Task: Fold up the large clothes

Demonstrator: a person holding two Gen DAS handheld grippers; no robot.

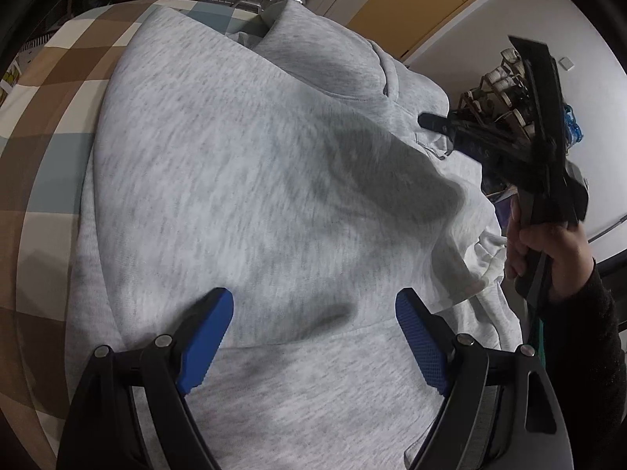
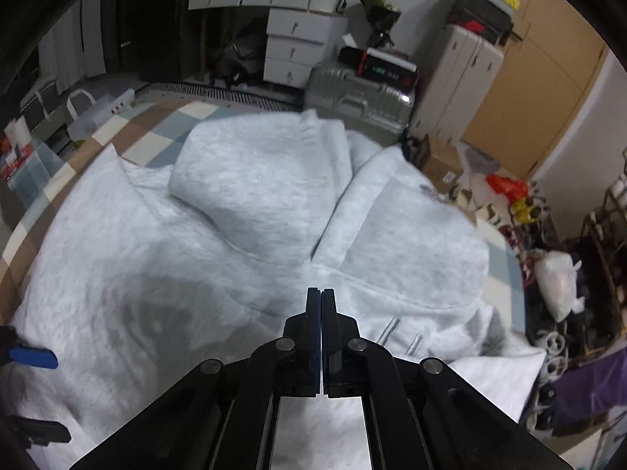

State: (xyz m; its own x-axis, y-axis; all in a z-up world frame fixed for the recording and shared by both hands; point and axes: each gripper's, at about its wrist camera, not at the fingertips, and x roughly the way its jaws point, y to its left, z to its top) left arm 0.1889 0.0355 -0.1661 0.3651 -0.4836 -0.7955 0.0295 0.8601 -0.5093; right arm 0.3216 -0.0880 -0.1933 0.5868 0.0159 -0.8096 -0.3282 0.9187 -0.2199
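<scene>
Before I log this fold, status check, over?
Left gripper open above grey hoodie. Right gripper shut, nothing visibly pinched. Hoodie spread on checked bedcover, one sleeve folded in. Nothing in the way.

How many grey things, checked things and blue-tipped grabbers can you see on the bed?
Grey hoodie: 1
Checked bedcover: 1
Grabbers, left gripper with jaws apart, right gripper with jaws together: 2
Total: 4

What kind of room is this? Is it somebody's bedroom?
Probably a bedroom. A grey hoodie lies on a checked bedspread, with a white chest of drawers and a silver suitcase behind it.
</scene>
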